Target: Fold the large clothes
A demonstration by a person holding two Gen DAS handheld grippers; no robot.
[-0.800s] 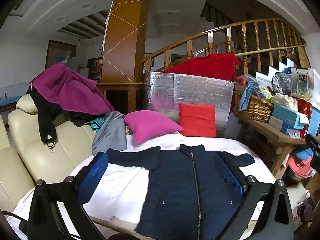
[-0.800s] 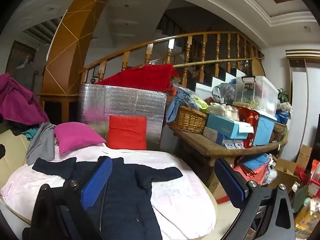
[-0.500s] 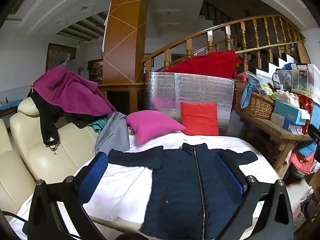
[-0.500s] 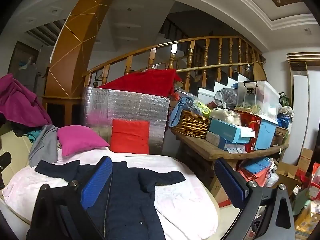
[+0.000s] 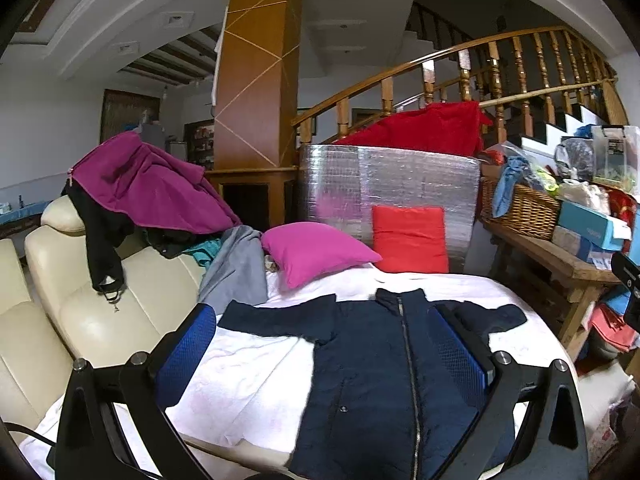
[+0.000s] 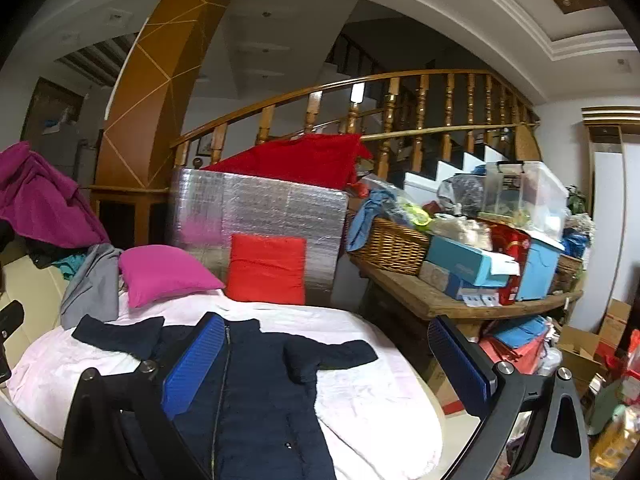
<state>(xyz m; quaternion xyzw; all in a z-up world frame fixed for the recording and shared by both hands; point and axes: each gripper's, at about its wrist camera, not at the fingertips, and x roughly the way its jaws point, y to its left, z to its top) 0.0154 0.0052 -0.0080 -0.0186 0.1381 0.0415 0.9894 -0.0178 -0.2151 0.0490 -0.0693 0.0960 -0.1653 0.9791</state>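
Both tongs, left (image 5: pixel 324 356) and right (image 6: pixel 332 364), hover spread wide above the zipped navy padded jacket (image 5: pixel 384 372), lying flat.

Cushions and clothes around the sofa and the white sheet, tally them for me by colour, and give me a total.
Navy: 1, the jacket spread flat on the sheet.
Magenta: 2, the cushion and the garment on the sofa back.
Red: 1, the cushion.
Grey: 1, the garment.
Black: 1, the garment.
Total: 6

A lived-in home: cream sofa (image 5: pixel 92 300), wooden staircase railing (image 5: pixel 500 64), scattered cushions.
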